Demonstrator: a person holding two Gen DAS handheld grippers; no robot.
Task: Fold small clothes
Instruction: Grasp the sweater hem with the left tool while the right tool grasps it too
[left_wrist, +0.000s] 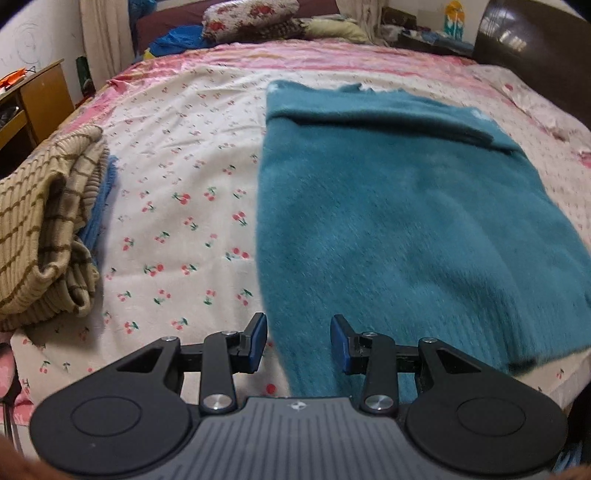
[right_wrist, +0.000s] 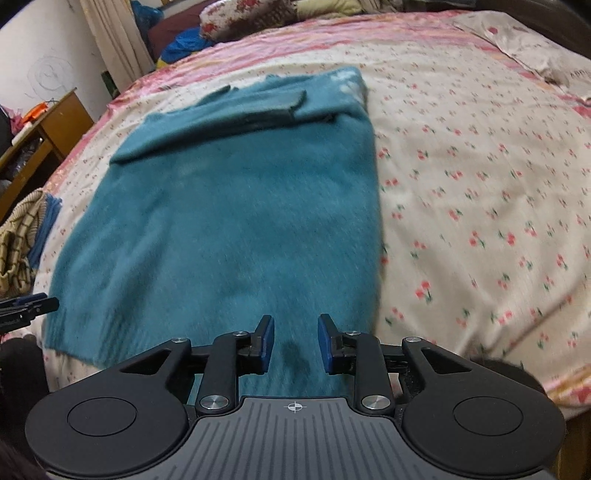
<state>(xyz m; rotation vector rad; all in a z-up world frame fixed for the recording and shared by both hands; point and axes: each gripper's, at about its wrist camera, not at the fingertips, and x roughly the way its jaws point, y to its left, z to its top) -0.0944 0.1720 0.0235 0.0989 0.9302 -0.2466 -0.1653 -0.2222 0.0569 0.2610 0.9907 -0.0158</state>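
fuzzy matt teal sweater (left_wrist: 406, 221), cotton-like bedsheet (left_wrist: 177, 155)

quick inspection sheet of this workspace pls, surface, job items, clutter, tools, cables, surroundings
surface: bed sheet with cherry print, pink border at the far edge
job's things: teal sweater lying flat, sleeve folded across its top
clutter: striped beige knit bunched at the left edge, on something blue
grippers: left tool open above the sweater's near left corner; right tool open above its hem, neither holding anything
cables: nothing seen
surroundings: wooden desk at left, floral pillow at the far end
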